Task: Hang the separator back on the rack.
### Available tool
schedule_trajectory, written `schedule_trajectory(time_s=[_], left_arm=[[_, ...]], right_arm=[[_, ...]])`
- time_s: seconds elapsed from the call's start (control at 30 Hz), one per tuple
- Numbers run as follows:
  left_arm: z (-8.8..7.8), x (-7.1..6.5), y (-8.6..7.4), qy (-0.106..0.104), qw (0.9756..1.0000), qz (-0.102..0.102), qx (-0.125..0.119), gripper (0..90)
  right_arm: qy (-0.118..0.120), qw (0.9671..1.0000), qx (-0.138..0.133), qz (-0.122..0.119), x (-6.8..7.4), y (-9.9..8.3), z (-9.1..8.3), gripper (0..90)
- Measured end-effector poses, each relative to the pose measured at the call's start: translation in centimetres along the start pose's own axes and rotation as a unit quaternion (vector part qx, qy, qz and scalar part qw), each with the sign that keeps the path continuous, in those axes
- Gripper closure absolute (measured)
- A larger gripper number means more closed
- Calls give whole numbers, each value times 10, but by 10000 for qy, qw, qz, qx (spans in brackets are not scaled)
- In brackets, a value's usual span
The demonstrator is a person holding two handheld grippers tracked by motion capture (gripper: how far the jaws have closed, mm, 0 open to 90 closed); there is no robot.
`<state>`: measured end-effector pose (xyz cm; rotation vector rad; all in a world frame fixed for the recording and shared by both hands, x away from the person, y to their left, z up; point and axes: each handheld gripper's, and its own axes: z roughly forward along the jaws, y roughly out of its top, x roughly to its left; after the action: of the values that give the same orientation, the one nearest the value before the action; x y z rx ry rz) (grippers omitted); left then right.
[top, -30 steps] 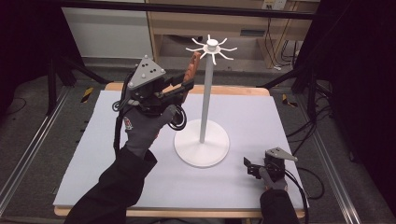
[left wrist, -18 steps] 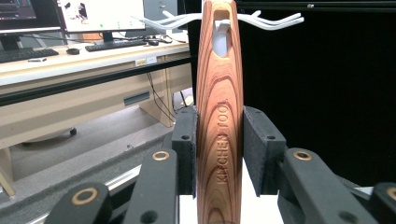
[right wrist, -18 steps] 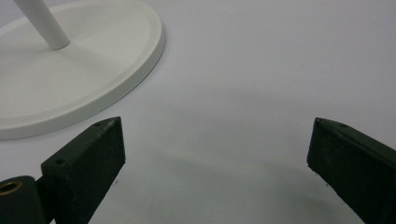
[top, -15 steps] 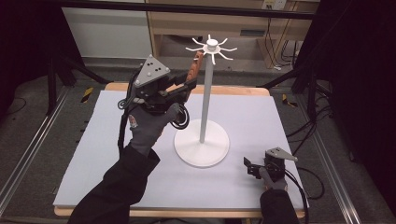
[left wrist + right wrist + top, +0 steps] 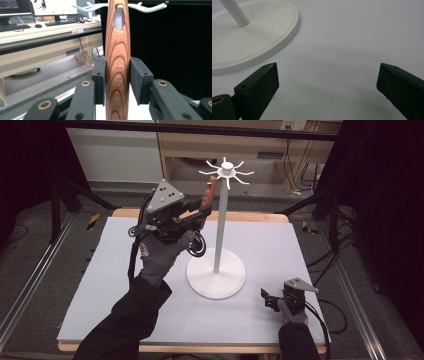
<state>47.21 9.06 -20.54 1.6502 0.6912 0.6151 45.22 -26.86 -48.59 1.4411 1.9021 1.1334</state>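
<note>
Lab / recording workspace, not a home. Black curtains [image 5: 385, 220] around table [image 5: 125, 285], dark frame bar [image 5: 200, 129] overhead, metal rails [image 5: 30, 280] on grey floor. Loose cables [image 5: 292, 170] under wooden bench [image 5: 260, 145] behind. Left gripper view: desk [image 5: 37, 30] with monitors [image 5: 52, 7], keyboards [image 5: 61, 22], mouse [image 5: 38, 25]. White mat [image 5: 352, 37] covers tabletop.

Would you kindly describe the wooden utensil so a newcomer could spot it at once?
Find the white stand mid-table, then follow its pole to the hooks on top. The wooden utensil sits there in the left gripper, a hook through its handle hole; it alone is reddish, grained wood.
</note>
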Motion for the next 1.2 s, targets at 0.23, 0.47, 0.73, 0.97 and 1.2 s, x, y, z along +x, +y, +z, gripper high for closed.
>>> schedule_trajectory(time_s=[0.23,0.47,0.73,0.97,1.2], left_arm=[[2,1,-1,-28,10000,-38,16,667],[-1,2,-1,-23,10000,-48,-39,607],[-6,8,-8,-67,9999,-64,38,540],[-17,19,-27,-149,9997,-141,127,478],[-33,36,-51,-132,9993,-275,199,460]], right_arm=[[4,10000,2,-2,0,0,0,47],[-9,10000,3,-4,0,0,0,47],[3,10000,6,0,0,0,0,46],[-4,10000,5,-2,0,0,0,47],[-27,10000,1,-6,0,0,0,47]])
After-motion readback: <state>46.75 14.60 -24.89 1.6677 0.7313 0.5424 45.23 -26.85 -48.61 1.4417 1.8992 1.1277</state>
